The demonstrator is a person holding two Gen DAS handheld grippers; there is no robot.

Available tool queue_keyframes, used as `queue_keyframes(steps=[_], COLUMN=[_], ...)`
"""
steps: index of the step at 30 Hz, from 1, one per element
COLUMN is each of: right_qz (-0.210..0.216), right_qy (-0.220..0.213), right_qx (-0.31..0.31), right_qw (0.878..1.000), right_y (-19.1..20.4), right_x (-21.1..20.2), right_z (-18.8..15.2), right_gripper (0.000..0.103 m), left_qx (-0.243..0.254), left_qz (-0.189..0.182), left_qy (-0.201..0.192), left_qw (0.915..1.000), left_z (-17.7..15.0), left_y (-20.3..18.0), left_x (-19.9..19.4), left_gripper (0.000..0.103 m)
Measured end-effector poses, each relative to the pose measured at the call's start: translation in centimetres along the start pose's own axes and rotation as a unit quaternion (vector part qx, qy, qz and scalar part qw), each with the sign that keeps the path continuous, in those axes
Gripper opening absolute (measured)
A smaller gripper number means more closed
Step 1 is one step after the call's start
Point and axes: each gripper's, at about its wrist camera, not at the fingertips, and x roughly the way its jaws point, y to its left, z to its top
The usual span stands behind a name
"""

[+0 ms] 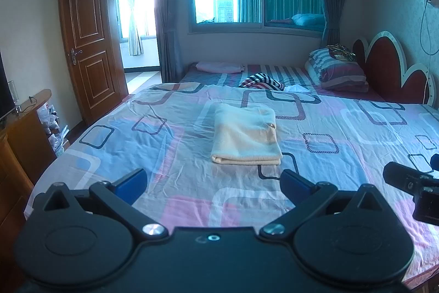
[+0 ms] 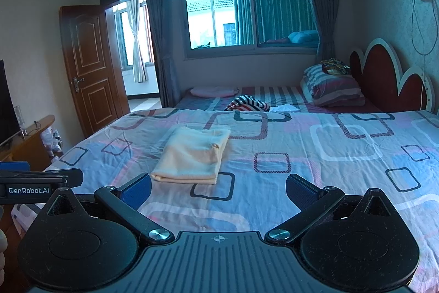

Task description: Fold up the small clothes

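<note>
With both the left hand-held gripper (image 1: 214, 181) and the right hand-held gripper (image 2: 218, 190) held apart and empty, the folded cream cloth rectangle (image 1: 246, 135) at frame centre is best left squared on the patterned bed (image 1: 343, 128).

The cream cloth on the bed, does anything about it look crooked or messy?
Nothing stands out. The cream cloth lies folded in a neat rectangle on the patterned bedsheet. Both the left gripper and right gripper are open, touching nothing.
</note>
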Motion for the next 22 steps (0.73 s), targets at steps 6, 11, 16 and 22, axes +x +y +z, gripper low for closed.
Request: queue_keyframes(steps=[6, 11, 16, 22], right_qz=[0.003, 0.003, 0.003, -0.002], right_qy=[0.003, 0.004, 0.008, 0.020], right_qx=[-0.002, -0.003, -0.002, 0.002], right_qw=[1.000, 1.000, 1.000, 1.000], right_y=[0.0, 0.0, -0.1, -0.6], right_x=[0.4, 0.5, 1.1, 2.3], right_z=[0.0, 0.0, -0.1, -0.5], right_gripper=[0.103, 0.103, 0.103, 0.103], left_qx=[0.000, 0.005, 0.006, -0.009], left_qz=[-0.001, -0.005, -0.026, -0.048], left_qy=[0.002, 0.010, 0.014, 0.031], left_qw=[1.0000, 0.9999, 0.9995, 0.9983], left_z=[0.0, 0.0, 0.0, 0.0], left_y=[0.0, 0.1, 0.0, 0.5], left_x=[0.2, 0.6, 1.5, 4.1], left_gripper=[0.102, 0.102, 0.102, 0.102])
